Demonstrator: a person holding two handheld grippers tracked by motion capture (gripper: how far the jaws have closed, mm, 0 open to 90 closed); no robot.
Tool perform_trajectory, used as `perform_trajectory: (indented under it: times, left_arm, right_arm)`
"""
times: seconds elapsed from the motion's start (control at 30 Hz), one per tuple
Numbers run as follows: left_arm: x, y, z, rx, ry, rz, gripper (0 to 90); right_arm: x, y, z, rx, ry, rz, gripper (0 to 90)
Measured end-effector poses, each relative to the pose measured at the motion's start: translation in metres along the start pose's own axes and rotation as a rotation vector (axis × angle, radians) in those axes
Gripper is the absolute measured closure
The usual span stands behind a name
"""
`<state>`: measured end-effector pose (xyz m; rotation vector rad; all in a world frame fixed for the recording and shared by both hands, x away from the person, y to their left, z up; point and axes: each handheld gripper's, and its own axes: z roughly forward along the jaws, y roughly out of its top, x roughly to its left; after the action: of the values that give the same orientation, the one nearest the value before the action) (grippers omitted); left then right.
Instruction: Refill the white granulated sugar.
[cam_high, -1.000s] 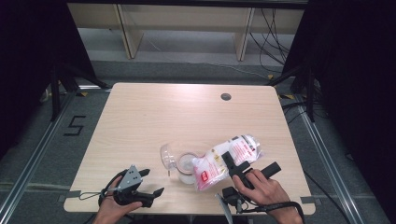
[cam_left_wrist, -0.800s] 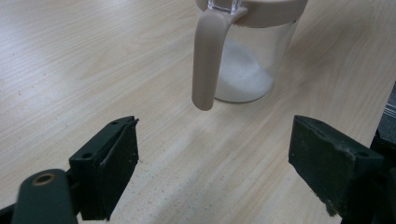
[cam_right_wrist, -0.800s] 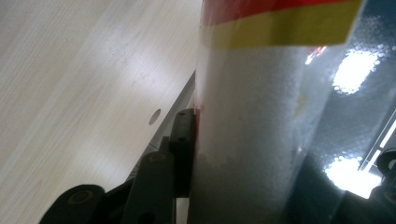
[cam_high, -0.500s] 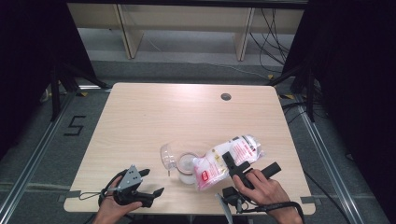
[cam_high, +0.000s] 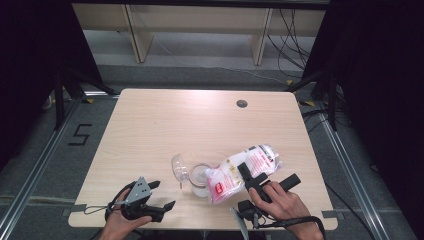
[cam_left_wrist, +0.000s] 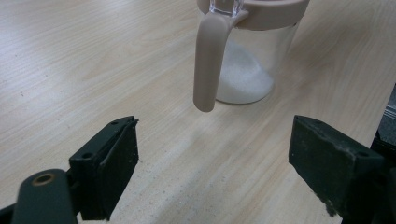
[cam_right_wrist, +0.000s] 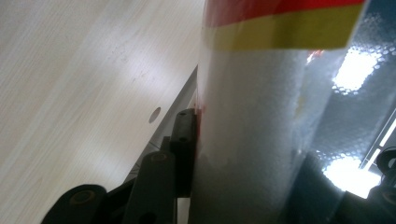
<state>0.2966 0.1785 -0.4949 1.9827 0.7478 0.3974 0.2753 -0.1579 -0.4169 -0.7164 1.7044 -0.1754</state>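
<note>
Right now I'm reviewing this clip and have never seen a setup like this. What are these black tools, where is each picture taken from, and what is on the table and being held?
A person sits at a wooden table holding a hand-held two-jaw gripper in each hand; there is no robot arm. The high view looks down from above the person's side. The other two pictures come from cameras riding on the grippers, looking along their black jaws.

The left gripper rests near the table's front edge, jaws apart and holding nothing. It faces a clear jar with a beige handle and some white powder inside.

The right gripper is closed on a white plastic bag with red print, tilted with its lower end at the jar's mouth, apparently to pour.
</note>
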Motion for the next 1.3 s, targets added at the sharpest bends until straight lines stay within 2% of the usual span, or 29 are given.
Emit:
perform_trajectory:
  times: [0.07,0.1,0.17,0.2,0.27,0.3,0.33,0.37,0.4,0.43,0.5,0.53,0.57,0.67,0.8,0.83,0.87,0.9,0.93,0.97,1.0,1.03,1.07,1.13,1.17,1.23,1.3]
  left_arm:
    - [-0.0006,0.0002,-0.0016,0.010,0.008,-0.019,15.5]
    - [0.0007,0.0007,-0.0017,0.002,0.005,0.001,15.5]
    - [0.0007,0.0006,-0.0016,0.008,0.011,0.004,15.6]
    - [-0.0008,-0.0003,-0.0007,0.005,0.003,-0.025,15.5]
    - [0.0002,0.0002,-0.0001,0.003,0.001,0.003,15.5]
    - [-0.0006,0.0003,0.0001,0.000,0.003,-0.005,15.5]
    - [0.0003,0.0003,-0.0002,0.005,0.001,0.007,15.5]
    - [-0.0005,0.0002,0.0002,-0.001,0.003,-0.005,15.5]
    - [-0.0003,0.0001,0.0001,0.000,0.005,-0.003,15.6]
    - [0.0015,0.0003,-0.0009,0.016,0.004,0.018,15.6]
    - [0.0011,0.0002,-0.0008,0.012,0.007,0.016,15.5]
    - [-0.0004,0.0000,0.0002,-0.001,0.006,-0.003,15.5]
    - [0.0007,0.0001,-0.0004,0.010,0.004,0.011,15.6]
    - [0.0000,-0.0002,0.0004,0.012,0.005,0.007,15.6]
    - [0.0008,-0.0001,-0.0001,0.011,0.004,0.011,15.6]
    - [-0.0001,-0.0005,0.0005,0.003,0.003,-0.002,15.5]
    - [0.0006,-0.0003,0.0000,0.011,0.004,0.010,15.6]
    - [0.0004,-0.0002,0.0001,0.010,0.004,0.010,15.6]
    - [0.0000,0.0001,0.0001,0.009,0.004,0.009,15.5]
    - [-0.0019,-0.0003,0.0003,0.007,0.003,-0.019,15.6]
    - [-0.0020,-0.0004,0.0006,0.002,0.000,-0.024,15.5]
    - [-0.0019,-0.0003,0.0004,-0.001,0.005,-0.023,15.5]
    - [0.0014,0.0002,-0.0008,0.015,0.003,0.019,15.5]
    - [0.0011,0.0001,-0.0007,0.012,0.004,0.015,15.6]
    - [-0.0005,-0.0001,0.0001,0.000,0.005,-0.002,15.5]
    - [0.0009,0.0004,-0.0004,0.006,0.004,0.014,15.5]
    - [-0.0007,0.0002,0.0002,-0.001,0.002,-0.007,15.5]
  right_arm:
    - [0.0001,0.0006,0.0005,0.004,-0.001,-0.002,69.1]
    - [0.0003,0.0010,0.0008,0.003,-0.004,-0.002,69.1]
    - [0.0000,0.0018,0.0010,0.004,-0.003,-0.011,69.2]
    - [0.0001,0.0019,0.0010,0.004,-0.002,-0.013,69.2]
    - [0.0004,0.0019,0.0008,0.005,-0.006,-0.017,69.2]
    - [0.0004,0.0018,0.0007,0.005,-0.008,-0.016,69.2]
    - [0.0004,0.0017,0.0006,0.005,-0.008,-0.016,69.2]
    - [0.0005,0.0017,0.0007,0.006,-0.008,-0.017,69.3]
    - [0.0004,0.0017,0.0008,0.004,-0.012,-0.024,69.3]
    - [0.0003,0.0019,0.0008,0.005,-0.011,-0.027,69.3]
    - [0.0005,0.0028,0.0009,0.006,0.003,-0.028,69.3]
    - [-0.0003,0.0028,0.0005,0.006,-0.003,-0.049,69.3]
    - [-0.0003,0.0030,0.0003,0.005,-0.005,-0.054,69.4]
    - [-0.0003,0.0031,0.0003,-0.002,-0.016,-0.050,69.4]
    - [-0.0003,0.0023,0.0007,0.008,-0.007,-0.046,69.5]
    - [-0.0006,0.0021,0.0008,0.010,-0.008,-0.049,69.5]
    - [-0.0012,0.0019,0.0009,0.010,0.000,-0.048,69.6]
    - [-0.0011,0.0018,0.0010,0.008,-0.016,-0.049,69.5]
    - [-0.0012,0.0020,0.0009,0.006,-0.013,-0.034,69.6]
    - [-0.0011,0.0020,0.0013,0.000,-0.014,-0.028,69.6]
    - [-0.0011,0.0026,0.0013,0.000,-0.014,-0.030,69.6]
    - [-0.0014,0.0031,0.0010,0.003,-0.010,-0.038,69.7]
    - [-0.0012,0.0035,0.0013,-0.001,-0.008,-0.039,69.8]
    - [-0.0008,0.0038,0.0020,-0.005,-0.002,-0.033,69.8]
    - [-0.0004,0.0040,0.0020,-0.002,-0.009,-0.033,69.8]
    - [-0.0008,0.0040,0.0020,-0.004,-0.002,-0.033,69.9]
    - [-0.0005,0.0044,0.0019,-0.003,-0.010,-0.034,70.0]
